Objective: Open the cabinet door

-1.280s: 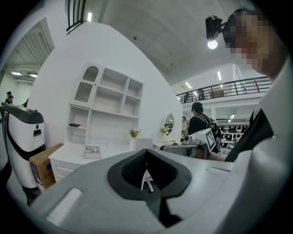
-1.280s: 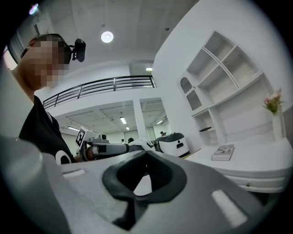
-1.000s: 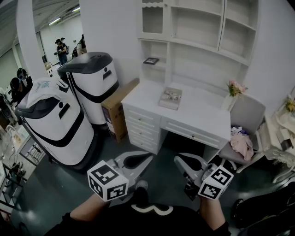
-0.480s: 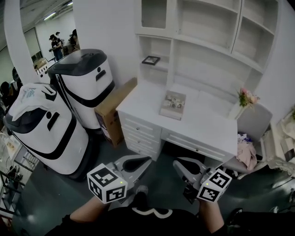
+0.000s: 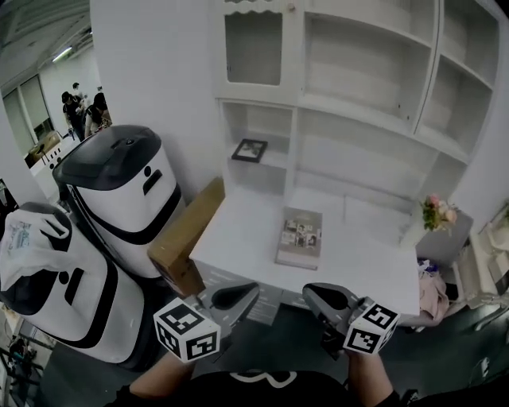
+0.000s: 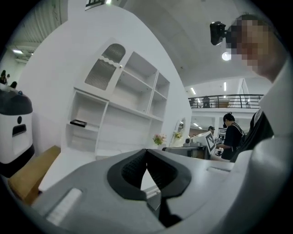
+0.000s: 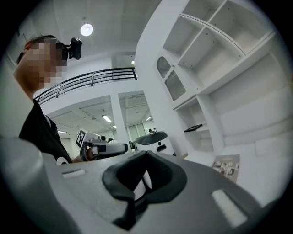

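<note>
A white desk (image 5: 246, 238) carries a tall white hutch. Its one door, the cabinet door (image 5: 253, 48) with an arched glass pane, is closed at the hutch's upper left, with a small knob (image 5: 291, 8) on its right edge. The same cabinet door (image 6: 104, 68) appears in the left gripper view, and again as the cabinet door (image 7: 169, 80) in the right gripper view. My left gripper (image 5: 242, 294) is held low in front of the desk edge, shut and empty. Beside it my right gripper (image 5: 316, 297) is likewise shut with nothing in it. Both are far below the door.
A book (image 5: 300, 237) lies on the desk, a picture frame (image 5: 249, 149) on a low shelf, flowers (image 5: 439, 213) at the right end. A cardboard box (image 5: 187, 238) and two large white-and-black machines (image 5: 119, 183) stand left of the desk. A chair with clothes (image 5: 436, 288) is at the right.
Both grippers and the head have come forward to the desk's edge. The desk now fills the middle of the view and the glass cabinet door is in full view at the top.
</note>
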Demonstrator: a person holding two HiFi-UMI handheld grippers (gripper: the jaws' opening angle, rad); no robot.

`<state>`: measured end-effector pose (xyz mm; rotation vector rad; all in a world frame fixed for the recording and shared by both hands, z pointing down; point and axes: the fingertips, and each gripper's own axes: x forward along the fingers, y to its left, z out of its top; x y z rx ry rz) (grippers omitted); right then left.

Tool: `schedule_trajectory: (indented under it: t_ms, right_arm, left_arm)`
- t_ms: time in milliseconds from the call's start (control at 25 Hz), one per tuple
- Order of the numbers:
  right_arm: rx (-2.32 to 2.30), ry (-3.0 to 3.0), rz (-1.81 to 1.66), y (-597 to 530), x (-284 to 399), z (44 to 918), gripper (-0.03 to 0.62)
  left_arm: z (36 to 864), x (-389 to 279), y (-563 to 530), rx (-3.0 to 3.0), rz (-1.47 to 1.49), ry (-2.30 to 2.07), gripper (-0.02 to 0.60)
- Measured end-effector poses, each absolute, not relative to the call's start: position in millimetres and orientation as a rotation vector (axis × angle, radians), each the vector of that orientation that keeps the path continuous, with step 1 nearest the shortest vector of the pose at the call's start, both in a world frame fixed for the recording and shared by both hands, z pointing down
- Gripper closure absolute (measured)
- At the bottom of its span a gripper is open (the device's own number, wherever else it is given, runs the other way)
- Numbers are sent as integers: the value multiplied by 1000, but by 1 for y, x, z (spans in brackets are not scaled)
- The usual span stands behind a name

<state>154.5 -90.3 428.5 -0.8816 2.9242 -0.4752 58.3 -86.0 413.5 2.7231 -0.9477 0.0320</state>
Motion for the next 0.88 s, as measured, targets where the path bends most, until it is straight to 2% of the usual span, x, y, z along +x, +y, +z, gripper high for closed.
schedule_trajectory:
  t_ms: [240,880]
  right_arm:
    - [-1005,2892,-316,-153,158,398,592]
    - [-1002,2882,-119,-327,195,342,592]
  left_arm:
    - [402,42,-150,2799,18,-934,572]
    - [312,84,-337,3030,-124,-998,572]
